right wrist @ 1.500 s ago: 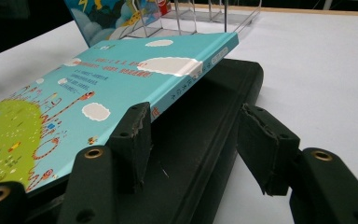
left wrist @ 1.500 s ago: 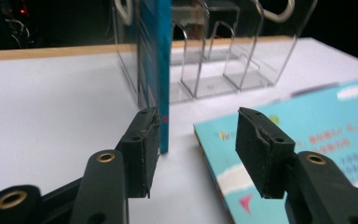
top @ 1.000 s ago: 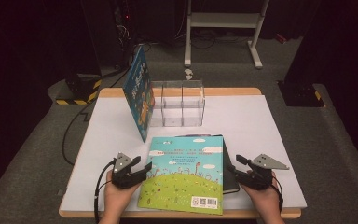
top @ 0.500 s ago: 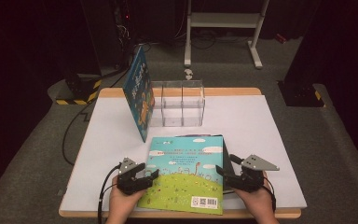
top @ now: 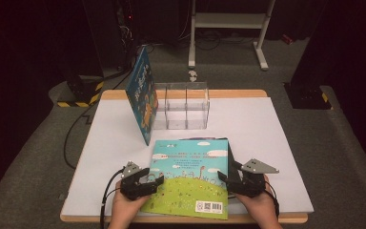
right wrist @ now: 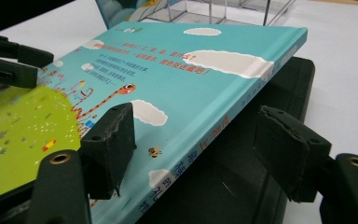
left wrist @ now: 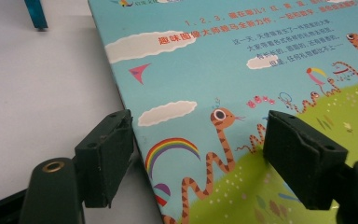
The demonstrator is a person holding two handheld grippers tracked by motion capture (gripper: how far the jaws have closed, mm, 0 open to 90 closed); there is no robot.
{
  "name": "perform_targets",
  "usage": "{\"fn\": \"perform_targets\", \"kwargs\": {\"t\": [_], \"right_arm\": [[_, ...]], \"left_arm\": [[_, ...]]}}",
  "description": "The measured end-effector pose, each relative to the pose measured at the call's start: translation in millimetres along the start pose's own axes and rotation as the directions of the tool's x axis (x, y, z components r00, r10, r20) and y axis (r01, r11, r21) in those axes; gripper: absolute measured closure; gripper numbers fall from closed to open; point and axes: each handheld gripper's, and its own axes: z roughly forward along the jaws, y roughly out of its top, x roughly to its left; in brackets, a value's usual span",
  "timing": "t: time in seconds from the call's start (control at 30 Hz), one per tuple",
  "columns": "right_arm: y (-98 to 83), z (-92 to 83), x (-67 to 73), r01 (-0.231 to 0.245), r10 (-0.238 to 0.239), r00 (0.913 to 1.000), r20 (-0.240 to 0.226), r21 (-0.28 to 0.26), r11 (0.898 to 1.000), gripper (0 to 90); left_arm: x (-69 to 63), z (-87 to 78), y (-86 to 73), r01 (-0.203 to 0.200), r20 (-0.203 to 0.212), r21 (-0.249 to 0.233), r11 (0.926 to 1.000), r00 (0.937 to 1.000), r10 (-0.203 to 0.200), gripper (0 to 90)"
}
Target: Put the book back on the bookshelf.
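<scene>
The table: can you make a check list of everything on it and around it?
Surface: white table, wooden rim.
Job's things: flat book lying on a black pad; second book leaning on clear rack.
Clutter: nothing seen.
Grippers: left gripper and right gripper open, straddling the flat book's edges; jaws have just been opening.
Cables: black cable from left gripper.
Surroundings: grey carpet, metal stand.

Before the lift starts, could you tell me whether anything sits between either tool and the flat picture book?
Nothing visible does. The left tool straddles the book's left edge, jaws open. The right tool straddles its spine edge, open too, with the black pad under that side.
</scene>
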Motion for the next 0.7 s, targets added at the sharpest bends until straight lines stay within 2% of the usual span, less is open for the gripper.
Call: {"fn": "perform_targets", "kwargs": {"t": [0.17,0.27,0.43,0.57,0.7], "right_arm": [[-2.4,2.1,1.3,0.024,-0.025,0.9995,0.021,0.042,0.999,32.6],[-4.6,3.3,-2.5,0.000,0.000,1.0000,0.001,0.043,0.999,32.6],[-4.5,3.1,-2.3,0.005,-0.005,1.0000,0.001,0.039,0.999,32.6],[-4.9,3.2,-3.6,-0.008,0.009,0.9999,-0.011,0.034,0.999,32.5],[-4.3,2.9,-3.5,0.003,-0.003,1.0000,-0.004,0.032,0.999,32.5]], "left_arm": [[0.6,-9.5,4.0,0.021,0.031,-0.054,0.9983,0.9993,-0.020,23.3],[-0.9,-10.2,3.3,0.013,0.025,-0.049,0.9987,0.9996,-0.012,23.4],[-0.2,-9.6,2.8,0.025,0.032,-0.045,0.9987,0.9992,-0.023,23.4],[-0.6,-9.3,3.0,0.030,0.029,-0.038,0.9988,0.9992,-0.029,23.7],[-1.9,-9.0,3.3,0.031,0.022,-0.028,0.9991,0.9993,-0.030,23.8]]}}
